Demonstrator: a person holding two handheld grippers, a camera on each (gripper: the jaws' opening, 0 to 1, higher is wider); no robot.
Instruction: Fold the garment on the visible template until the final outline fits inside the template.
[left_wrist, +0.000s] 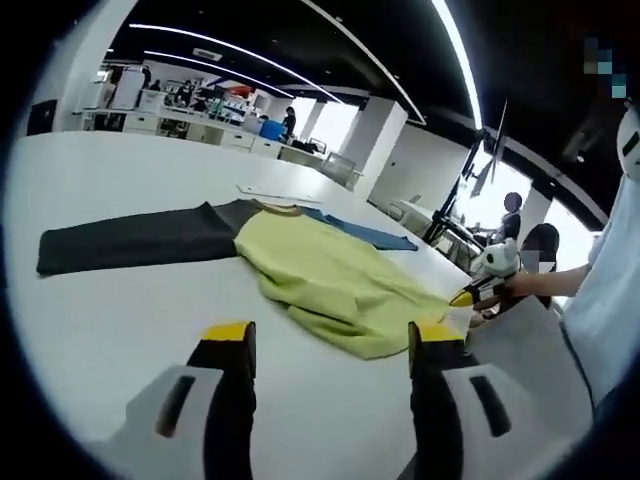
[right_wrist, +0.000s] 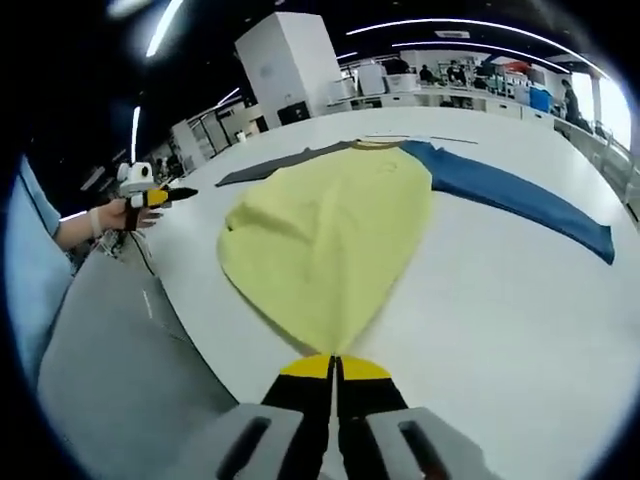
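Now, step: right gripper (right_wrist: 336, 372) pinches the garment (right_wrist: 330, 235) hem, mid-fold.
Left gripper (left_wrist: 333, 345): jaws wide, empty.
Next: likely carry hem toward collar.

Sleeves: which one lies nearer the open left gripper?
The dark grey sleeve, stretched out ahead of the left gripper; the blue sleeve lies beyond the yellow body.
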